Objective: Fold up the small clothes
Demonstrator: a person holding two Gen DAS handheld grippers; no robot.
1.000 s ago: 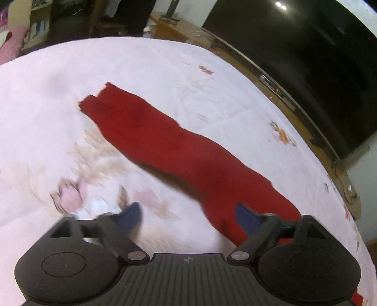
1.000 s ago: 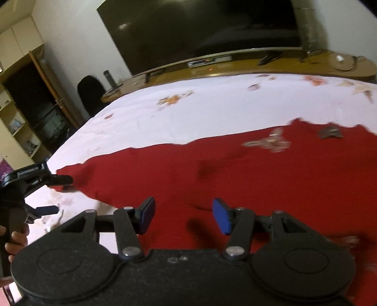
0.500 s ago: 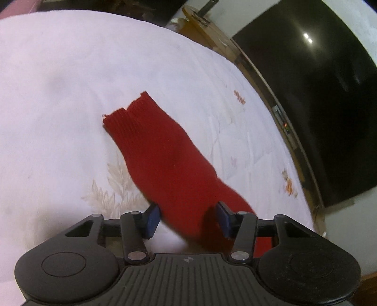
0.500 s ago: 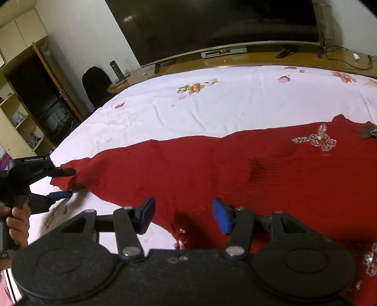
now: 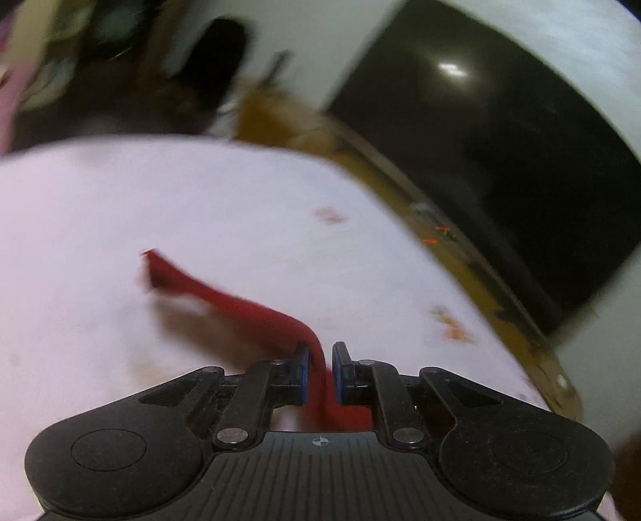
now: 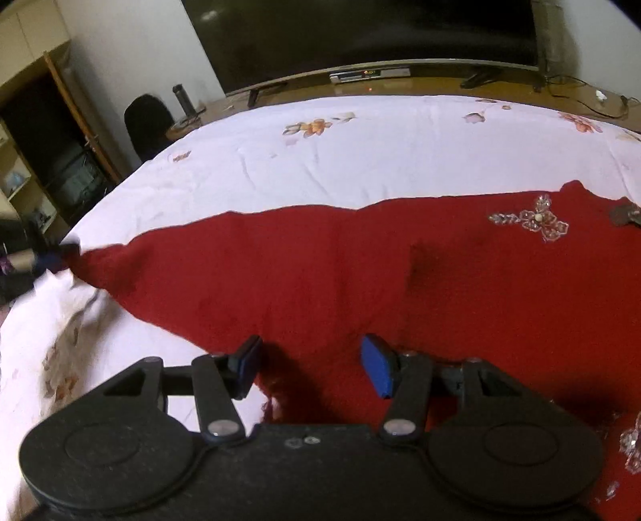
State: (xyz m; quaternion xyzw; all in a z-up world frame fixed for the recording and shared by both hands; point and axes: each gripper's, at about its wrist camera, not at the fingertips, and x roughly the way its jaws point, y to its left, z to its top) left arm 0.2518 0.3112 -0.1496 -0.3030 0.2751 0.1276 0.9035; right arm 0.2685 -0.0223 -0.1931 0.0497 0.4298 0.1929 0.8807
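Left wrist view, blurred by motion: the left hand-held gripper [image 5: 319, 370] has its blue pads closing on a fold of the red knitted sweater [image 5: 256, 306], the cloth pinched between them. From the pads the sleeve rises in a narrow band and runs away to the upper left, its ribbed cuff [image 5: 154, 269] the far end, over a white floral bedspread [image 5: 200, 208]. Beyond the bed's far edge stand a long wooden TV bench [image 5: 460, 256] and a large dark television screen [image 5: 500, 160]. Right wrist view: the right hand-held gripper [image 6: 312, 366] hovers with its jaws about half open and nothing between its blue pads [image 6: 376, 370], directly above the sweater's near edge. The red knitted sweater [image 6: 340, 280] lies flat across the white floral bedspread [image 6: 320, 160], its long axis running left to right in the picture; the sleeve tapers to a point at the far left, where the left hand-held gripper [image 6: 50, 256] grips it at the bed's edge. A beaded silver butterfly ornament [image 6: 535, 220] sits on the sweater's chest, upper right. Behind the bed the wooden TV bench [image 6: 440, 80] carries the dark television screen [image 6: 360, 32], a slim set-top box [image 6: 370, 74] and a dark cylindrical bottle [image 6: 182, 100]; open wooden shelves [image 6: 24, 172] at far left hold small items too blurred to tell.
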